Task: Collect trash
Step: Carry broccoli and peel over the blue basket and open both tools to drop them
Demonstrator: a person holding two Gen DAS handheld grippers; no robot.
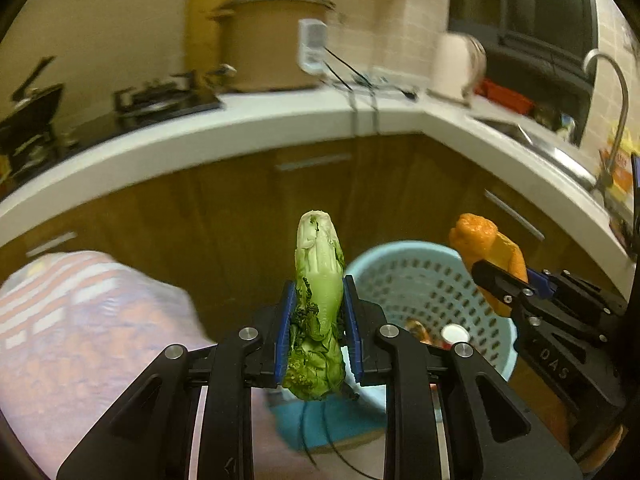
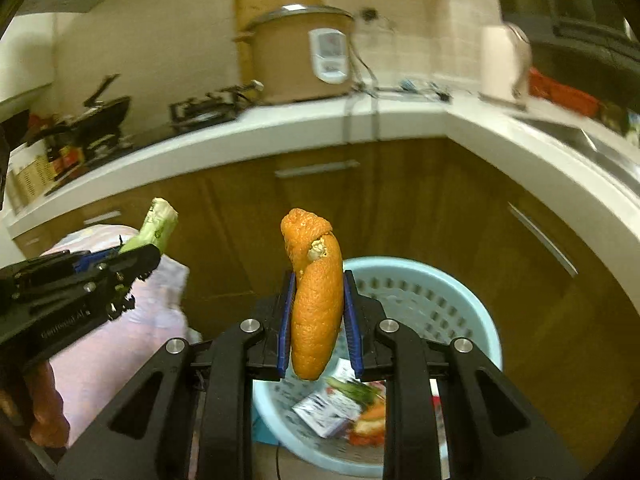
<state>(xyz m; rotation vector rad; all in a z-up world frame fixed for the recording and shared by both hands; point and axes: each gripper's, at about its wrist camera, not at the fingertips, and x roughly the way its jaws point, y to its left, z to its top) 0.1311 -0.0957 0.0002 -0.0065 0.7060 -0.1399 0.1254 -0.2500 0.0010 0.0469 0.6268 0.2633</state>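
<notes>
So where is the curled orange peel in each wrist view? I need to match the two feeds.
Left wrist: the curled orange peel sits at right of centre, clamped in the right claw, above the pale blue perforated plastic basket.
Right wrist: the peel is dead centre, upright between that claw's blue pads.
Shared landmark: the brown rice cooker on the white counter.

The letters "DAS" are showing in grey on the black body of the right gripper (image 1: 516, 280). A line of small print is running along the left gripper (image 2: 144, 256), too blurred to read.
</notes>
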